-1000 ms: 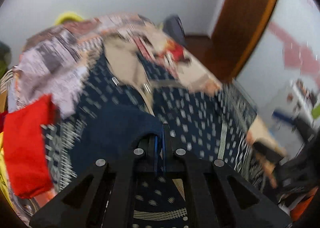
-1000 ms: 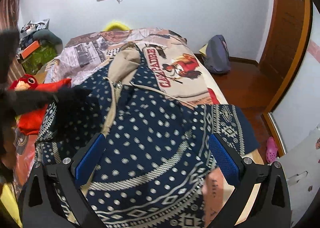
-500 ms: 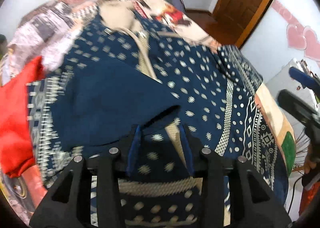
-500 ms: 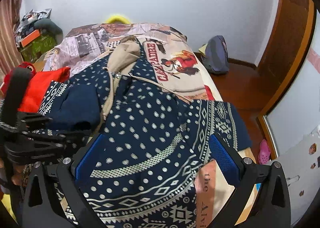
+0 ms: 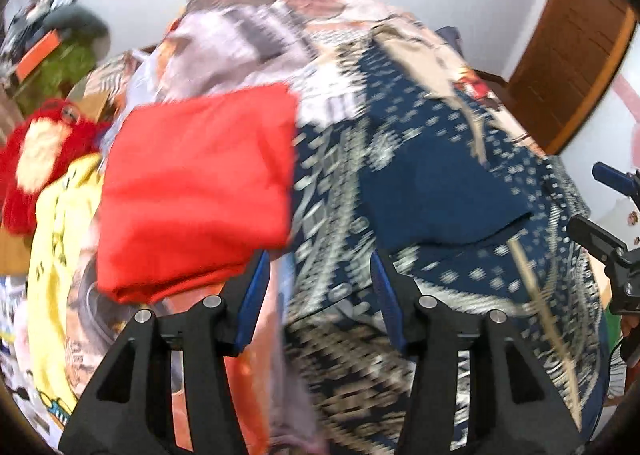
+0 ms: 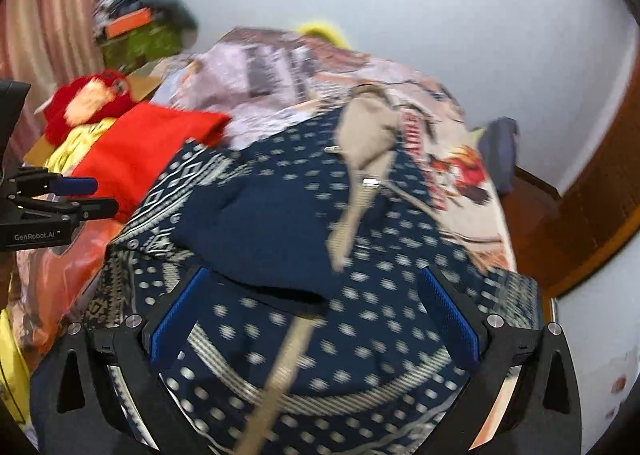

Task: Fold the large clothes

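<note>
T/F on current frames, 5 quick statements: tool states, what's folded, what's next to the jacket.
1. The left tool is open, gripping nothing. True.
2. The right tool is shut on the navy patterned jacket. False: it is open above the jacket, with nothing between its fingers.
3. A sleeve lies folded across the jacket's front, plain navy lining up. True.
4. The red folded garment lies on top of the jacket. False: it sits beside it, on the left tool's side.
5. The jacket's beige hood points toward the far wall. True.
</note>
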Tool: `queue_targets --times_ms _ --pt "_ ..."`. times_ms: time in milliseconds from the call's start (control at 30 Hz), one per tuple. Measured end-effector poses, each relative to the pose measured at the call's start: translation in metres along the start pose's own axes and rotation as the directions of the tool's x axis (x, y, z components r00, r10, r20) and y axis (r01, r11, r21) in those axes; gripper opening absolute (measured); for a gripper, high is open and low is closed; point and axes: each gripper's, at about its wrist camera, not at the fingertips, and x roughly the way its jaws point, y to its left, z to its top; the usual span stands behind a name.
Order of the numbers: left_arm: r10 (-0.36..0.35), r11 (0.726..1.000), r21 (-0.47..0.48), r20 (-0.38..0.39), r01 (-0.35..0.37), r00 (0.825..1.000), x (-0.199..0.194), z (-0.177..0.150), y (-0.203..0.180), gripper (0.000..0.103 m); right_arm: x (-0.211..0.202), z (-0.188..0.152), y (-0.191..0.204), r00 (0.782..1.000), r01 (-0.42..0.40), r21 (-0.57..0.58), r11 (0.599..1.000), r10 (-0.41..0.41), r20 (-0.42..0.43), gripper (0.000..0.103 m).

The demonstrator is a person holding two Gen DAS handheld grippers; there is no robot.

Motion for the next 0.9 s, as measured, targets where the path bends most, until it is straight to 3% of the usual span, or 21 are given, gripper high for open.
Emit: queue_targets --times_ms 167,300,433,567,667,733,800,900 --pt "-0.01 0.999 -0.038 -0.065 0.008 0.998 0.023 -0.024 0.024 0.051 0.038 0.011 0.04 0.996 -0.073 -0.104 0.992 0.066 -0.066 0.098" --pt "-0.046 0.997 -0.06 -0.126 0.038 0.991 0.049 -0.041 0.032 0.051 0.066 0.014 0.066 0.989 -0.102 -0.166 0.981 0.082 -0.123 0.087" --pt "-0.08 0.995 -0.076 -0.159 0.069 0.984 0.067 -0.05 0.032 0.053 0.092 0.012 0.082 0.98 -0.113 -0.199 0.974 0.076 -0.183 0.067" --pt "-0.083 0.992 -0.106 -0.156 0.067 0.984 0.077 -0.051 0.034 0.059 0.115 0.009 0.092 0.972 -0.11 -0.238 0.965 0.054 -0.229 0.062" --pt "-0.092 0.988 -0.139 -0.158 0.071 0.983 0.083 -0.051 0.038 0.06 0.12 0.012 0.092 0.973 -0.122 -0.246 0.962 0.067 -0.221 0.047" --pt "-0.095 0.985 -0.161 -0.158 0.069 0.983 0.085 -0.052 0.042 0.063 0.121 0.015 0.09 0.975 -0.114 -0.237 0.965 0.064 -0.211 0.029" --pt "-0.096 0.982 -0.174 -0.153 0.069 0.984 0.085 -0.053 0.043 0.064 0.119 0.018 0.084 0.978 -0.108 -0.211 0.972 0.066 -0.197 0.018" --pt "-0.069 0.985 -0.166 -0.146 0.045 0.987 0.084 -0.054 0.04 0.07 0.104 0.027 0.073 0.983 -0.121 -0.153 0.981 0.098 -0.152 0.012"
